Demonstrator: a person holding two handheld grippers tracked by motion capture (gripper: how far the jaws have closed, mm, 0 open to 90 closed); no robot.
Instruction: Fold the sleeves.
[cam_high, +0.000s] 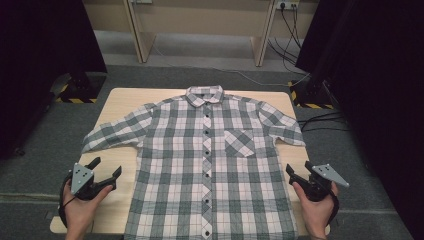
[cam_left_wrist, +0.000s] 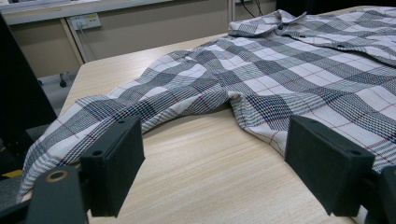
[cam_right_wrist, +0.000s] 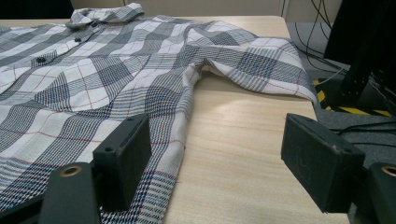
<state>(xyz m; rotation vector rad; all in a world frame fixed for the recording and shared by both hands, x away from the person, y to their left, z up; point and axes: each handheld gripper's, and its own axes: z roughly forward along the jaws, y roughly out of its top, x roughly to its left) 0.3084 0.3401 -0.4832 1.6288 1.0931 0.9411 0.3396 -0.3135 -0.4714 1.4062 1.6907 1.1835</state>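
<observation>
We are holding our left claw (cam_high: 106, 171) wide open, and it is gripping nothing. It is hanging just over the bare wood near the left side of the shirt (cam_high: 210, 165), not touching it. In the left gripper view, its two black jaws are standing far apart, with only wood between them and the left sleeve (cam_left_wrist: 140, 102) lying a little way ahead.

We are holding our right claw (cam_high: 299, 169) wide open too, and it is empty. It is sitting just beside the right side of the shirt. In the right gripper view, the shirt's side edge (cam_right_wrist: 184, 135) is running past the left jaw.

The checked shirt is lying flat and face up in the middle of the surface (cam_high: 120, 100), buttoned, with its collar (cam_high: 205, 93) pointing away from us. Both short sleeves are spreading out to the sides.

The surface is pale wood. It is standing on a grey floor (cam_high: 200, 72). Black cables (cam_high: 287, 47) are lying on the floor at the far right.
</observation>
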